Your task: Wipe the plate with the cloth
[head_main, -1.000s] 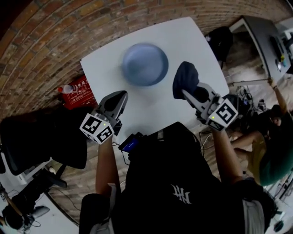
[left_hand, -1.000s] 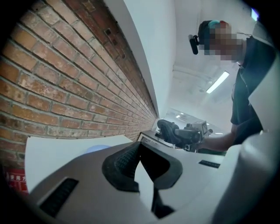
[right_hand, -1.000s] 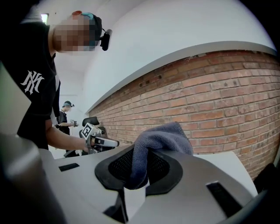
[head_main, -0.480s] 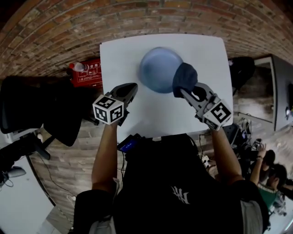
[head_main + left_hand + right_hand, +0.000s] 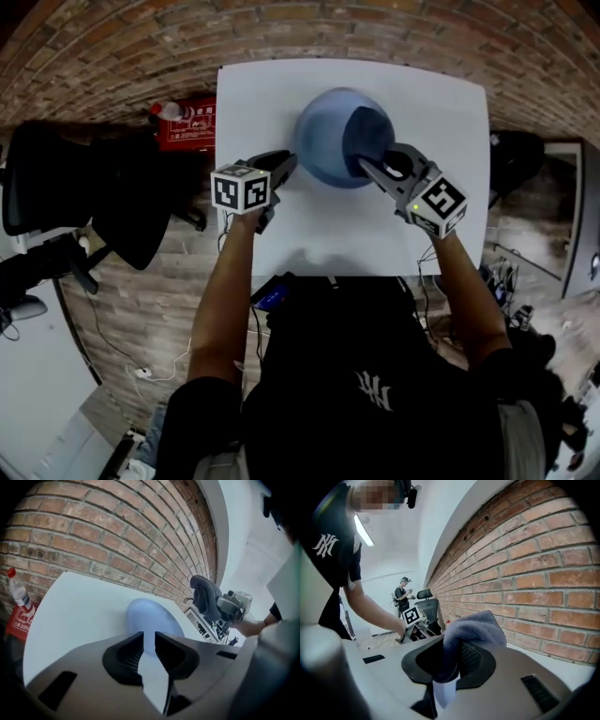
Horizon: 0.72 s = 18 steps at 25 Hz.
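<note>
blue plate (image 5: 323, 141) at the far middle of the white table (image 5: 450, 225). right gripper (image 5: 367, 165) clamped on a dark cloth (image 5: 367, 131), which lies over the plate's right part; contact cannot be told. left gripper (image 5: 284, 165), jaws a narrow gap apart and empty, sits just beside the plate's near-left rim. to wipe well, by judgement: press the cloth flat, sweep across the whole face, and steady the rim with the left gripper so the plate does not slide.
</note>
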Motion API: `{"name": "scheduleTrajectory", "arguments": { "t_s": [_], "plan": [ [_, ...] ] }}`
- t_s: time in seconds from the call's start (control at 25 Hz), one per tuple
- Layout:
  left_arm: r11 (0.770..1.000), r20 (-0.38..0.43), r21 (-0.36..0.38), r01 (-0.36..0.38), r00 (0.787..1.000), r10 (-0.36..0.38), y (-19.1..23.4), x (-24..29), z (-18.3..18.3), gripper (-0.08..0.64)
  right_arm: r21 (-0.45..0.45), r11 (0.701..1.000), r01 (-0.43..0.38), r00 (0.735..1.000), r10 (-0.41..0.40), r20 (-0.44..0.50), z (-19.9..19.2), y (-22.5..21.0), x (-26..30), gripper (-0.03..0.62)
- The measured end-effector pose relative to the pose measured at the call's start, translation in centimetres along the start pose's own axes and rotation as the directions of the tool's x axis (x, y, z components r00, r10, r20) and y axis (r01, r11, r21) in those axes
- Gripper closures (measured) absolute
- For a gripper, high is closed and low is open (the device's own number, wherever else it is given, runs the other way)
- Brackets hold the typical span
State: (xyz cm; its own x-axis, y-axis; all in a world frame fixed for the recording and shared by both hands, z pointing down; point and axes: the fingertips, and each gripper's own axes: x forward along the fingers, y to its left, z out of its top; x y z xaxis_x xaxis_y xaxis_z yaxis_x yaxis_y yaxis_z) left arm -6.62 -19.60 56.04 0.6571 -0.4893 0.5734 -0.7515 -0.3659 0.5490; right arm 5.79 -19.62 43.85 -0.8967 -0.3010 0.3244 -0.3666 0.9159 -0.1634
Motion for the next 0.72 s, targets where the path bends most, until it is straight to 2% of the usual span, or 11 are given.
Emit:
{"name": "scheduleTrajectory", "arguments": {
  "t_s": [0.16,0.36,0.72],
  "plan": [
    [0.998,-0.040,-0.067,0.007,0.999,-0.009,0.9,1.8,-1.0,0.469,0.000,1.000,-0.025,0.999,0.025,0.037,0.8,0.4,0.9,0.518],
    [0.991,-0.081,-0.128,-0.030,0.996,0.020,1.7,3.2,-2.5,0.469,0.055,0.998,-0.032,0.999,0.031,0.021,-0.4,0.9,1.0,0.518],
    [0.984,-0.086,-0.155,-0.092,0.993,0.079,2.8,4.0,-2.4,0.487,-0.003,1.000,-0.017,1.000,0.017,0.014,-0.5,-0.5,4.1,0.518]
  ]
}}
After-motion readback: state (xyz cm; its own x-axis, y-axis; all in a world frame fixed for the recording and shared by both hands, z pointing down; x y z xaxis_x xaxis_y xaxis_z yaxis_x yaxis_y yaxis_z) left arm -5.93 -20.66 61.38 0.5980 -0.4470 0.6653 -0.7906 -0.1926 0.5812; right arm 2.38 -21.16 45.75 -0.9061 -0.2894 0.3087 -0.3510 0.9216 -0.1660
